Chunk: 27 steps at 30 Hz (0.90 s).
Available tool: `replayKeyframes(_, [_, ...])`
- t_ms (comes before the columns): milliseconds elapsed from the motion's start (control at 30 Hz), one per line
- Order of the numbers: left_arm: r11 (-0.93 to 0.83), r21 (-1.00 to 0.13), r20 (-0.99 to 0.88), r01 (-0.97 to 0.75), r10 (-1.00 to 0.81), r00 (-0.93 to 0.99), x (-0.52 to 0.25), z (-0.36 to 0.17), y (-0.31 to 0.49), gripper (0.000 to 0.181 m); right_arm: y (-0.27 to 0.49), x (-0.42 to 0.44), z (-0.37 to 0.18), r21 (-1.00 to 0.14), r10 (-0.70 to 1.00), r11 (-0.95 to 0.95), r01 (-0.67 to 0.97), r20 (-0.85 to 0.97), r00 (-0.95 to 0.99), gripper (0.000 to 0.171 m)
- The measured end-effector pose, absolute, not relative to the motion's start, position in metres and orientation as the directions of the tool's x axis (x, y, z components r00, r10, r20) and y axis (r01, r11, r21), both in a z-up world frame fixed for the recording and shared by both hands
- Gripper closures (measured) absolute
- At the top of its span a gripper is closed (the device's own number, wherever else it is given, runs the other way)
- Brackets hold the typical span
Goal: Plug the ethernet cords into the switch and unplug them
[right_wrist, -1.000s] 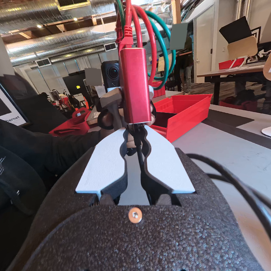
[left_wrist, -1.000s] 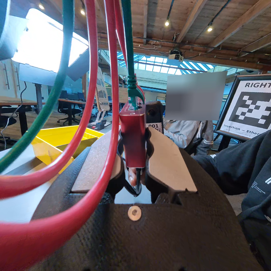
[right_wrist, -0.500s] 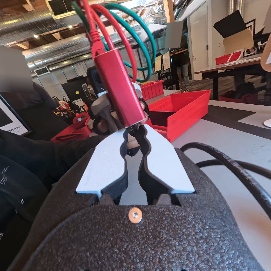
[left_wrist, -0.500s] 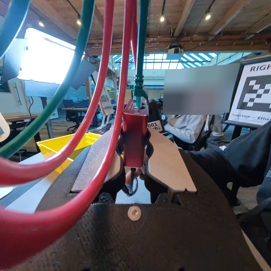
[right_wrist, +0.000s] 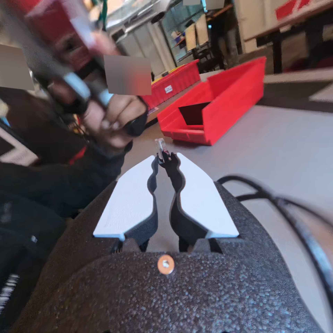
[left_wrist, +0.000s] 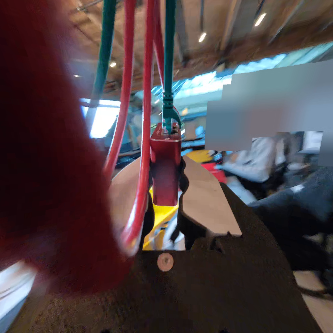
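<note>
Gripping the red switch point(left_wrist: 165, 173) between its tan fingers point(left_wrist: 203, 196), the left gripper point(left_wrist: 164, 182) is holding the little box upright in the air, its port end facing the ceiling. A green ethernet cord point(left_wrist: 168, 75) is sitting plugged into that top end, and red ethernet cords point(left_wrist: 146, 126) are hanging in loops right beside the switch's left edge, one of them brushing past the left finger. A big dark-red blur is filling the left part of this view and hiding whatever is behind it; I am taking it for a cord very close to the lens, but I cannot tell.

The right gripper point(right_wrist: 164, 158) is standing well apart from the switch, over the grey table point(right_wrist: 261, 162), with its white fingers point(right_wrist: 129, 201) pinched together on a black ethernet plug point(right_wrist: 163, 153) whose clear tip is poking out beyond the fingertips. There is open table in front of it up to the red bin point(right_wrist: 225, 108), whose low front edge is facing this gripper. The black cord point(right_wrist: 270, 196) is curving along the right edge of the view and running out of frame. In this view the switch is showing only as a smeared red patch at top left, above a person's hand point(right_wrist: 115, 119) on the other gripper's handle, all too blurred to make out.
</note>
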<state>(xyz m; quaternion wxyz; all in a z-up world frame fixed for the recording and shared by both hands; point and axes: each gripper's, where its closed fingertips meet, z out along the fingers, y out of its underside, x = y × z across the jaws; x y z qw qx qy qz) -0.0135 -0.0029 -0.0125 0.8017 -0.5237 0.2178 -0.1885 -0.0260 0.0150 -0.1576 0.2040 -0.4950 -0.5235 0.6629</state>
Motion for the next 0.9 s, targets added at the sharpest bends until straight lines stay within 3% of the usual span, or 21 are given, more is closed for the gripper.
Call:
replayKeyframes(67, [0.309, -0.951, -0.140, 0.016, -0.477, 0.868, -0.037, -0.017, -0.001, 0.151, -0.008, -0.024, -0.129, -0.963, 0.838, -0.204, 0.175, -0.264, -0.477, 0.157])
replayKeyframes(200, [0.189, -0.981, -0.038, 0.052, -0.439, 0.898, -0.071, -0.045, -0.010, 0.153, -0.007, -0.011, -0.096, -0.984, 0.869, -0.047, 0.173, -0.126, -0.479, 0.157])
replayKeyframes(500, [-0.068, -0.984, 0.175, 0.162, -0.401, 0.899, -0.086, -0.141, -0.025, 0.155, 0.136, 0.006, -0.051, -0.948, 0.986, 0.033, 0.316, -0.021, -0.165, 0.158])
replayKeyframes(667, [-0.102, -0.982, 0.187, 0.158, -0.426, 0.885, -0.078, -0.155, -0.019, 0.155, 0.230, -0.009, -0.077, -0.890, 0.997, -0.050, 0.453, -0.067, -0.022, 0.157])
replayKeyframes(900, [-0.126, -0.984, 0.170, 0.127, -0.437, 0.883, -0.069, -0.167, -0.017, 0.156, 0.318, -0.017, -0.158, -0.806, 0.988, -0.153, 0.572, -0.121, 0.094, 0.156])
